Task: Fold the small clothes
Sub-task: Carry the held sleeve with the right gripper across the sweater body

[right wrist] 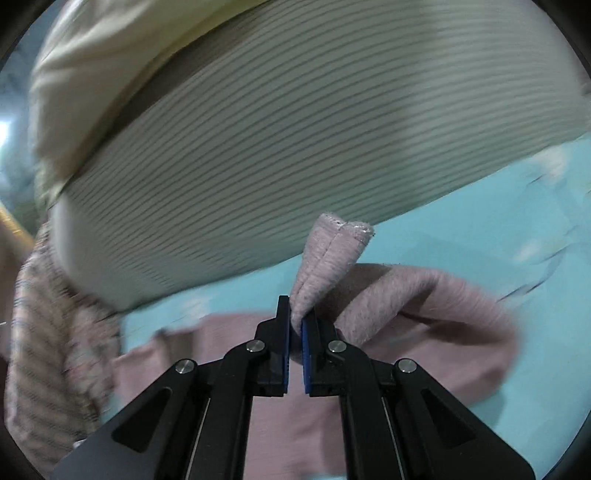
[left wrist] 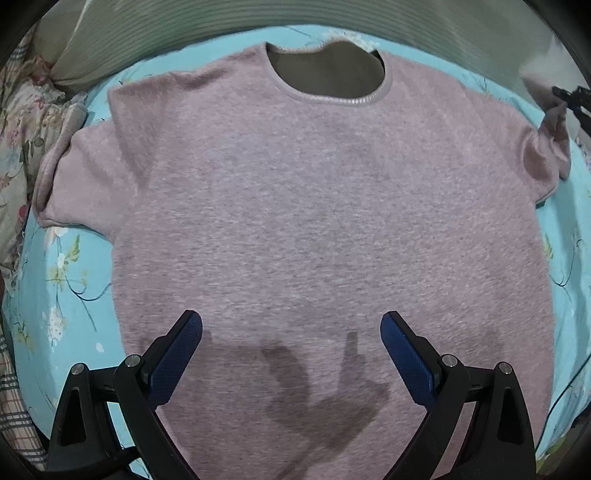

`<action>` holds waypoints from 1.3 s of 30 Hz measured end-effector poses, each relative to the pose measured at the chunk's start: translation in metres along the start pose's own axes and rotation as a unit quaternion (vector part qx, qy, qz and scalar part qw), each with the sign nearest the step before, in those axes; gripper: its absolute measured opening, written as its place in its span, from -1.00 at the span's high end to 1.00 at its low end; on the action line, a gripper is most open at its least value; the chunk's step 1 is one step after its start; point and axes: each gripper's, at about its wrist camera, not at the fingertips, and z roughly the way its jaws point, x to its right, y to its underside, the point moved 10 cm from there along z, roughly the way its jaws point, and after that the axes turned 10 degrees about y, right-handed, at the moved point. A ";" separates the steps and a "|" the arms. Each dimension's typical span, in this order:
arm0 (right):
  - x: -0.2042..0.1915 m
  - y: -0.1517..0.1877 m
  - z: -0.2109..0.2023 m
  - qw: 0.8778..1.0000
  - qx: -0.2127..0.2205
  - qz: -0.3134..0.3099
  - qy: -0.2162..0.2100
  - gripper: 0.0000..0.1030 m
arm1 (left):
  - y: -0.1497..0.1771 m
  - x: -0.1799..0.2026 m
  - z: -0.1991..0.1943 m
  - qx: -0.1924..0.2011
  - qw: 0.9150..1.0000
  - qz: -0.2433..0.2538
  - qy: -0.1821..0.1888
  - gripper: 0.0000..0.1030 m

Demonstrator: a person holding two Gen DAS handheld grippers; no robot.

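A fuzzy pink short-sleeved sweater lies spread flat on a turquoise floral bedsheet, neck hole at the far side. My left gripper is open and empty, hovering over the sweater's lower middle. My right gripper is shut on the sweater's right sleeve cuff and lifts it off the sheet. In the left wrist view the right gripper shows at the far right edge, holding that sleeve.
A striped grey-green pillow lies along the far side of the bed, also in the left wrist view. A floral quilt and plaid fabric lie at the left.
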 end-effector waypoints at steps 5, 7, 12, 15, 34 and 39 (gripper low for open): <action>-0.103 0.070 0.044 0.994 -0.058 -0.009 -0.090 0.88 | 0.002 -0.020 -0.017 0.022 1.000 -0.016 0.003 -0.90; -0.137 0.097 0.059 0.989 -0.082 -0.018 -0.119 0.88 | 0.006 -0.035 -0.023 0.027 0.999 -0.030 0.005 -0.90; -0.219 0.164 0.099 0.970 -0.144 -0.063 -0.188 0.88 | 0.021 -0.075 -0.032 0.032 0.997 -0.073 0.018 -0.90; -0.245 0.196 0.115 0.960 -0.177 -0.087 -0.197 0.88 | 0.034 -0.094 -0.038 0.038 0.994 -0.095 0.027 -0.90; -0.160 0.199 0.090 0.973 -0.184 -0.064 -0.120 -0.02 | -0.061 -0.122 -0.011 0.079 0.988 -0.086 0.103 -0.90; -0.085 0.179 0.049 0.987 -0.144 -0.038 -0.056 -0.02 | -0.105 -0.134 0.021 0.065 0.984 -0.102 0.130 -0.70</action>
